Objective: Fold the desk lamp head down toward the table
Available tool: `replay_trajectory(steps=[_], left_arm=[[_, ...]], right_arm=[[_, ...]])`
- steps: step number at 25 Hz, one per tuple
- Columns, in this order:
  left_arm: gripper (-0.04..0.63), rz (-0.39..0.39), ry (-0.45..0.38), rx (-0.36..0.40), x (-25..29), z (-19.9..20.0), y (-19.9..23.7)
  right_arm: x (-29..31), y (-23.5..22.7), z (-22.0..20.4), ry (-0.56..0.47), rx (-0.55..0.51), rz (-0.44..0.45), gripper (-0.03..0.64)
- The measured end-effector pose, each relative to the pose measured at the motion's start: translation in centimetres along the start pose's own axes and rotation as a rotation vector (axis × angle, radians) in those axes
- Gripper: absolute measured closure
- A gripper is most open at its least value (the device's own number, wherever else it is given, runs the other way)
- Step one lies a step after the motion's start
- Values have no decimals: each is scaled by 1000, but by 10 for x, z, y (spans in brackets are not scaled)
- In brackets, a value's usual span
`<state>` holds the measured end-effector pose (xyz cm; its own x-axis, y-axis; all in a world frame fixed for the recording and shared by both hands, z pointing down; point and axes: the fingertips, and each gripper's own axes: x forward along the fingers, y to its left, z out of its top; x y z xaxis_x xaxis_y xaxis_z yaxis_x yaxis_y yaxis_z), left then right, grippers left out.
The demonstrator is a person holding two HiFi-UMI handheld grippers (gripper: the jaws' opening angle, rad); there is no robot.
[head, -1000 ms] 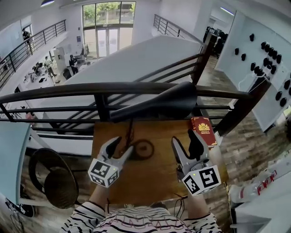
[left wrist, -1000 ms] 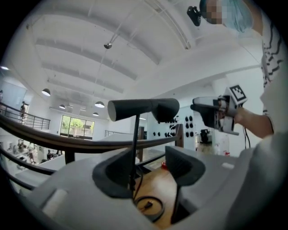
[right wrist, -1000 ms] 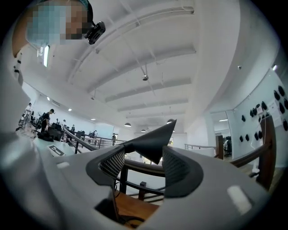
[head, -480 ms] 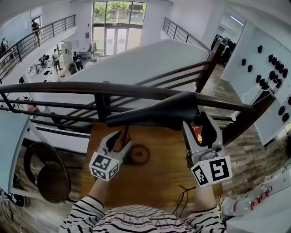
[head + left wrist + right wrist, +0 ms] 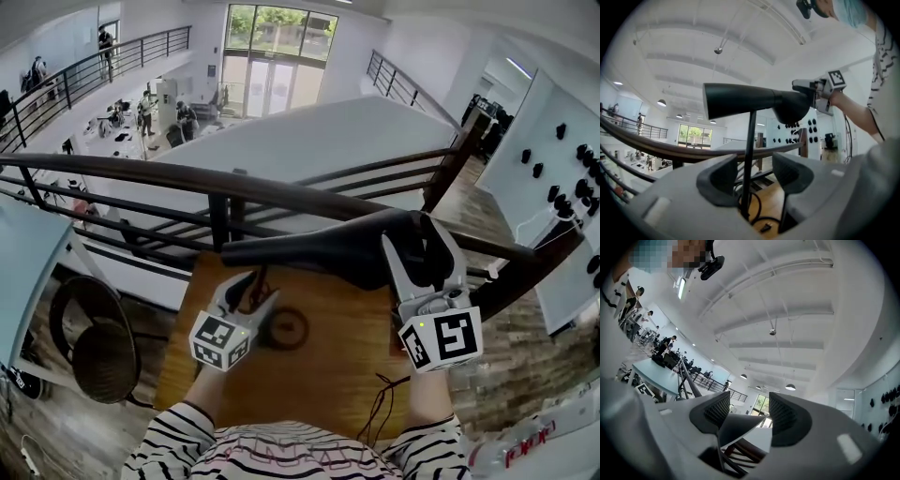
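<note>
Lamp head (image 5: pixel 328 251) runs level above table's (image 5: pixel 319 384) far edge; my right gripper (image 5: pixel 418 246) straddles its wide end, left gripper (image 5: pixel 251 289) the stem (image 5: pixel 750 154), both unclamped.

Right gripper (image 5: pixel 419 247) lifted from the table (image 5: pixel 328 380) to the lamp head (image 5: pixel 319 251), fingers (image 5: pixel 397 265) now straddling its end

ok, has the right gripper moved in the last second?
Yes. The right gripper rose off the table, away from the person and toward the railing; its jaws now straddle the lamp head's wide end.
</note>
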<state>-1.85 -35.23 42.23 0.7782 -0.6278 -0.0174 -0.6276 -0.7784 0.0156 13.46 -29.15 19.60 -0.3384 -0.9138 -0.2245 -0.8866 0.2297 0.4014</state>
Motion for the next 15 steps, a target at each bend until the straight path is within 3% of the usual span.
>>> replay_trajectory(steps=[8,15], left_arm=[[367,-15,25,-10,15,-7,-17],[356,-16,-11,-41,16,-9,-11]], right_arm=[[7,-12,-15,3,-4,27,388],[9,-12,-30,19,22,22,388]])
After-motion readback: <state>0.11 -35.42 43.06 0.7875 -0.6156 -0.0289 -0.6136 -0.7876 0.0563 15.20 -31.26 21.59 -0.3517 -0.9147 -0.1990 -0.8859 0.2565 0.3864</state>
